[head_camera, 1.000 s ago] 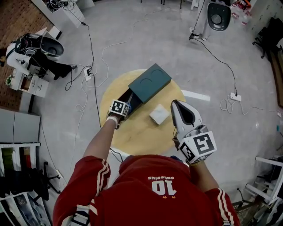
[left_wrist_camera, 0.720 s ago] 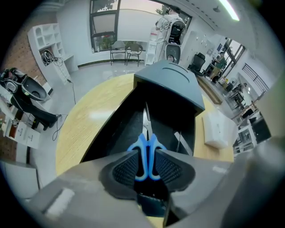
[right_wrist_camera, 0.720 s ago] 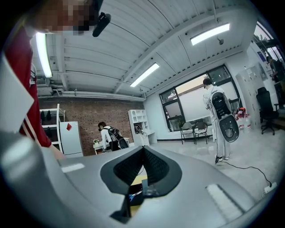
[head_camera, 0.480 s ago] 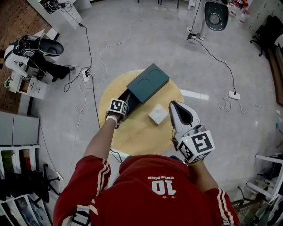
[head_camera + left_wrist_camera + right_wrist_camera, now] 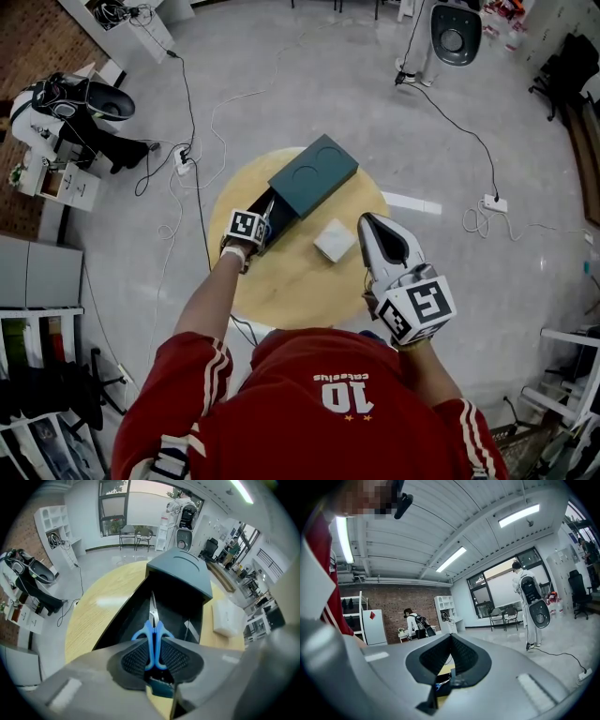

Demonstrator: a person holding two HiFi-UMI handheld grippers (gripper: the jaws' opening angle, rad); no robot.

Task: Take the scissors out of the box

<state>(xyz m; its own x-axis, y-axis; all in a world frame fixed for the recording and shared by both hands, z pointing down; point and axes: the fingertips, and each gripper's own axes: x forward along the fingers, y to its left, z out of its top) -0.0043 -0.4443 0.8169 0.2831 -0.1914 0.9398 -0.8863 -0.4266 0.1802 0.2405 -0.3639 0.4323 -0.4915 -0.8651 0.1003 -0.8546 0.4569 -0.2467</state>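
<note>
The person's left arm is reaching out straight, bare forearm over the near left edge of the table, with the left gripper tipping steeply down into the open end of the box. The right arm is bending at the person's side, holding the right gripper out roughly level at the lower right of the head view. Its jaws are meeting at their tips with nothing between them. All this is happening over a round wooden table on a grey floor strewn with cables. A small white block is sitting on the tabletop between the two grippers, just right of the box. A white robot on a stand is standing at the top right of the frame, and white shelving is lining the left side. In the right gripper view another person is standing by a brick wall at the left. In the left gripper view the scissors are sitting at lower centre, over the black inside of the box. Their blue handles are wedged between the ribbed pads and their blades are pointing away toward the box's teal cover. The left gripper's jaws have just been closing, and the pads are pressing on the handles from both sides, about half shut. I cannot tell whether the scissors are clear of the box's floor.
</note>
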